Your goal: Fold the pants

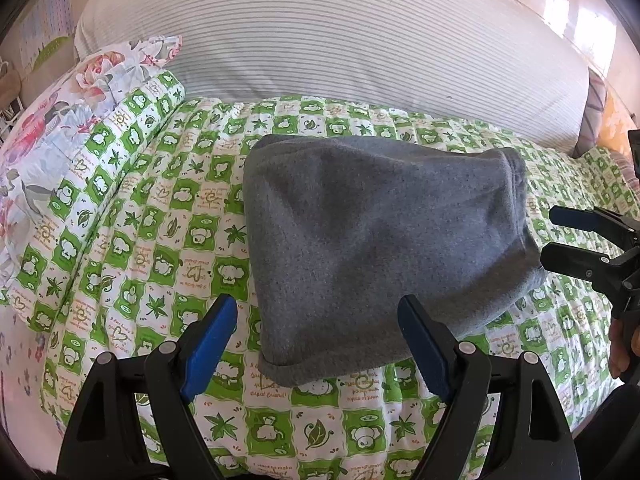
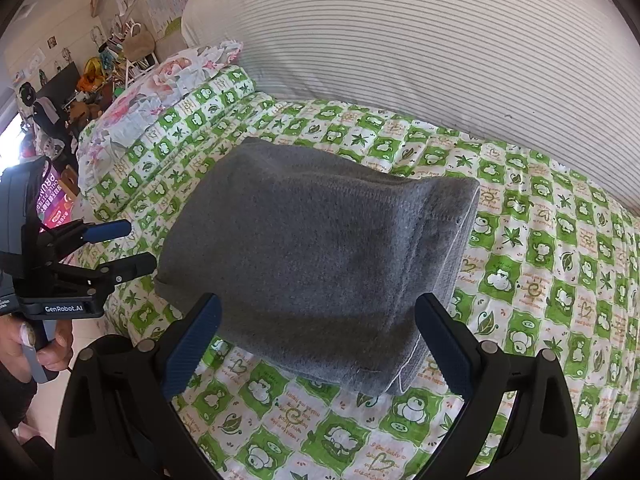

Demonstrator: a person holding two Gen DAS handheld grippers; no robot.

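Observation:
The grey fleece pants (image 1: 372, 240) lie folded into a compact rectangle on the green-and-white patterned quilt (image 1: 160, 220); they also fill the middle of the right wrist view (image 2: 320, 256). My left gripper (image 1: 320, 316) is open and empty, hovering just in front of the pants' near edge. My right gripper (image 2: 320, 316) is open and empty, at the pants' other near side. Each gripper shows in the other's view: the right one at the right edge (image 1: 552, 236), the left one at the left edge (image 2: 136, 244), both beside the pants, neither holding cloth.
A large striped white pillow (image 1: 340, 40) lies behind the quilt. A floral pillow (image 1: 60, 112) sits at the left end. A cluttered room corner with bags and shelves (image 2: 100, 60) shows at the far left. The bed edge (image 2: 92, 332) runs below the left gripper.

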